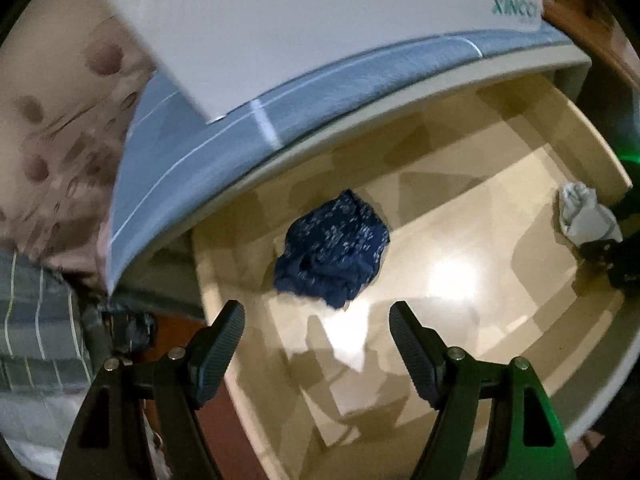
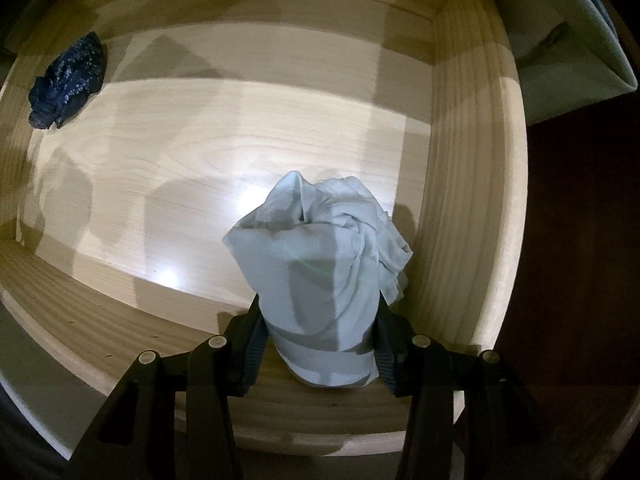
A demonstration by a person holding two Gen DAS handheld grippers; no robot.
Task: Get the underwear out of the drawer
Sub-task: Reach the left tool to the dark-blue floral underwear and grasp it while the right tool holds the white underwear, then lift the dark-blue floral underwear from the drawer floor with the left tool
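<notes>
Two crumpled garments sit in your pale, smooth-grained wooden drawer [image 2: 460, 128]: a navy underwear [image 1: 334, 246] speckled with white, bunched into a lump near the far wall, and a soft, pale blue-grey underwear [image 2: 324, 280], wrinkled and twisted into an upright bundle. Your right gripper [image 2: 320, 344] has its ribbed black fingers [image 2: 256, 344] clamped on the pale bundle's lower end, near the drawer's right wall. Your left gripper [image 1: 316, 344] hangs with fingers [image 1: 220, 344] spread and bare, the navy lump just beyond the tips, centred between them.
</notes>
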